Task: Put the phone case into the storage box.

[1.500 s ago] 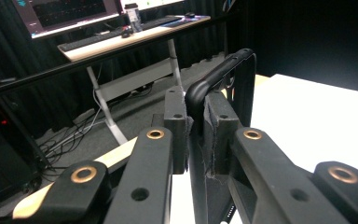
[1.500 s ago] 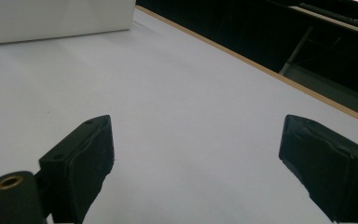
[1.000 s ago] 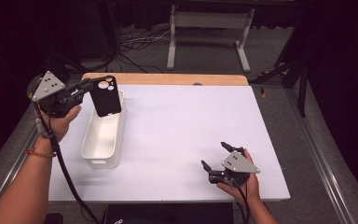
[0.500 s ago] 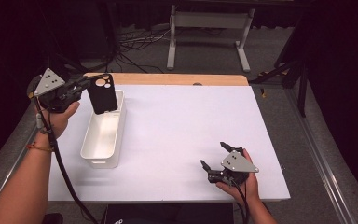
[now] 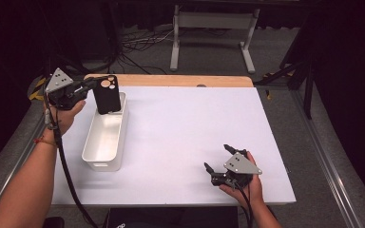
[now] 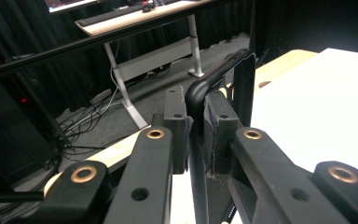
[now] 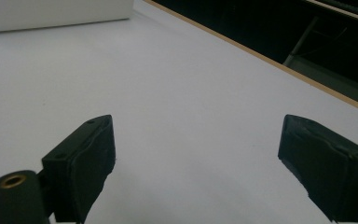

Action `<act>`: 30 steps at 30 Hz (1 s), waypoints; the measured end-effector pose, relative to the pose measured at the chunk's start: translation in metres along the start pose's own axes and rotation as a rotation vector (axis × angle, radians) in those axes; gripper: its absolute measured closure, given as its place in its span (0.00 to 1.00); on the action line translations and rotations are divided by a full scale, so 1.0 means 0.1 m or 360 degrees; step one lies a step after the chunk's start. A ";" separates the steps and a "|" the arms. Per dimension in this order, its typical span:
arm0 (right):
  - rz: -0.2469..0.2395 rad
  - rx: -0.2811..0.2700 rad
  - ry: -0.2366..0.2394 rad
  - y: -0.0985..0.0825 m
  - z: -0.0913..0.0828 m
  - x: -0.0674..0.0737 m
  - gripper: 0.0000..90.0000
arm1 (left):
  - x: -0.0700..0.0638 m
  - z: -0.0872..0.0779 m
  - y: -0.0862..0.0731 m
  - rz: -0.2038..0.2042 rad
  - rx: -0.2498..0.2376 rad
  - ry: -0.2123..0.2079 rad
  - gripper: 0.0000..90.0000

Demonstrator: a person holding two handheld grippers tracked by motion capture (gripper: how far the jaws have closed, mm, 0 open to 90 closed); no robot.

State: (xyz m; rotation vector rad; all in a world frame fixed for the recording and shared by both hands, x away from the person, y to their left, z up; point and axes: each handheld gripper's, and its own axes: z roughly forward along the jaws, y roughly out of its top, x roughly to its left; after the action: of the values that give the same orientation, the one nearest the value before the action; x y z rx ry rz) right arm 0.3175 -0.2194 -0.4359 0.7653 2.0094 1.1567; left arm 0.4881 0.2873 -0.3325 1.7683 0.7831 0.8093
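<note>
Phone case (image 5: 107, 94) is pinched by one edge in the left tool (image 5: 89, 85), jaws pressed onto the rim; in the left gripper view the case (image 6: 223, 74) is seen edge-on between the pads (image 6: 179, 126). Case is held upright, camera cutout up, so the lower end can be dropped straight into the bin (image 5: 91, 153). It is hung over the bin's far end, at about 10 o'clock on the worktop (image 5: 185, 128); the bottom edge is seen at or just below the far rim, contact with the bin floor cannot be told. An edge grip is likely chosen since the case is thin and hollow: a grip across the face would not fit the jaws.

Bin is set lengthwise at the left side, within reach of the left hand (image 5: 66, 111), open side up, nothing seen inside the visible part.

Right tool (image 5: 217, 160) is parked at about 5 o'clock, low by the worktop, jaws spread with nothing between them; bare white surface is seen between its pads (image 7: 91, 163). It is judged idle, kept well apart from the bin so the drop is not obstructed.

Step in hand is judged as lowering and release into the bin; tilt on release could leave the case leaning on the far wall.
</note>
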 end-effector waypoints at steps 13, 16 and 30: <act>0.0010 0.0031 0.0007 -0.01 0.04 0.00 0.13 | 0.07 0.31 -0.19 -0.0004 0.0014 -0.0019 0.91; 0.0001 0.0044 0.0012 -0.01 0.04 0.01 0.13 | 0.07 0.35 -0.22 -0.0003 0.0032 -0.0014 0.91; -0.0006 0.0063 0.0025 -0.03 0.05 0.02 0.14 | 0.12 0.48 -0.33 -0.0060 0.0005 -0.0032 0.91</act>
State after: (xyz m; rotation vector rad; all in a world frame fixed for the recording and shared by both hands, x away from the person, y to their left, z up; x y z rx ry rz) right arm 0.3198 -0.2170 -0.4409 0.7742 2.0510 1.1270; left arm 0.5293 0.2817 -0.3756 1.7565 0.8028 0.7645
